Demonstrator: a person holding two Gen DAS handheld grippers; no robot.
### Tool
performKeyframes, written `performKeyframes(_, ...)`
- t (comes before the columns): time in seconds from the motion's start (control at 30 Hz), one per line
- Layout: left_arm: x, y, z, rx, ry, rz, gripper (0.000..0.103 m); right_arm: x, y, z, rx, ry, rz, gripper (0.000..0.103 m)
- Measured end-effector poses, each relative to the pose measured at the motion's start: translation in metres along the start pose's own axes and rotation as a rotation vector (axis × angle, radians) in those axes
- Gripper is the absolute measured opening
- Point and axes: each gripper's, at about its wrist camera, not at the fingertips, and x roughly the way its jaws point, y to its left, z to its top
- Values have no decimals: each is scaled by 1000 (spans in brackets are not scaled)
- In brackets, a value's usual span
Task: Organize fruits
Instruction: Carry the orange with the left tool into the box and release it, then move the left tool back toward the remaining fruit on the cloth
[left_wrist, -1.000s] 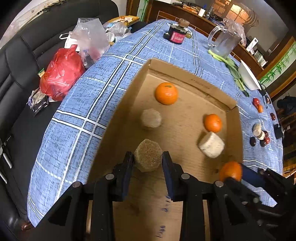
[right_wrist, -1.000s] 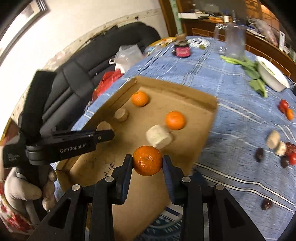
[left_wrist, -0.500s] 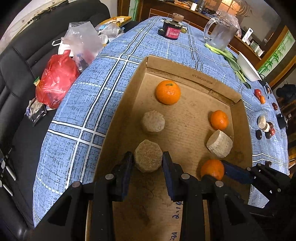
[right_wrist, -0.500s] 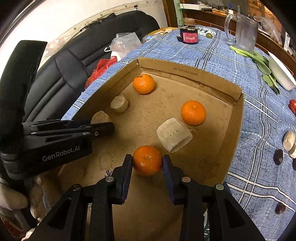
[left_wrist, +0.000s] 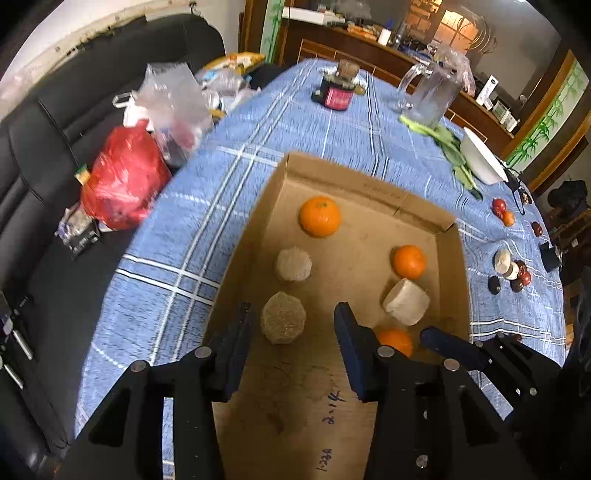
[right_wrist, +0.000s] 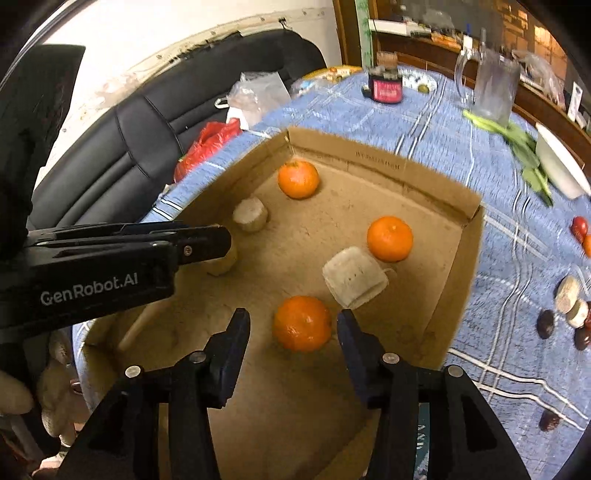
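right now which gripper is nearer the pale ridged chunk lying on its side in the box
Right. The right gripper, its jaws opening around an orange, sits just beside the ridged chunk. The left gripper is across the cardboard box, around a brown chunk.

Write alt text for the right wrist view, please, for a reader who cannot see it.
The right tongs are opening around an orange resting on the floor of a cardboard box, the pads clear of it. Two more oranges and pale cylindrical pieces lie farther in the box; the left tongs reach in from the left.
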Motion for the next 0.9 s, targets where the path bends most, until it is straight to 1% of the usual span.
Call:
performKeyframes(0.03,-6,-2,1,3,-12,11,50,-5,0,-1,4,-11,-4,54)
performKeyframes(0.1,-19,-9,3,5,-38,32,61,-17,-4,-3,34,-33,3,57)
performKeyframes(0.27,-45,-33,3,34,-80,21,64,-43,-26,-15,130,-79,2,59)
performKeyframes(0.33,-53,-47,2,64,-94,30,65,-54,-38,-21,172,-97,-6,60)
performKeyframes(0.47,-68,-85,-5,172,-141,94,65,-73,-63,-36,247,-122,-18,62)
performKeyframes(0.63,-81,-127,-16,285,-197,161,65,-88,-87,-51,299,-135,-29,64)
performKeyframes(0.77,-87,-155,-22,337,-217,170,66,-99,-103,-61,317,-143,-32,64)
performKeyframes(0.9,-88,-179,-29,358,-220,172,67,-112,-119,-72,332,-153,-36,65)
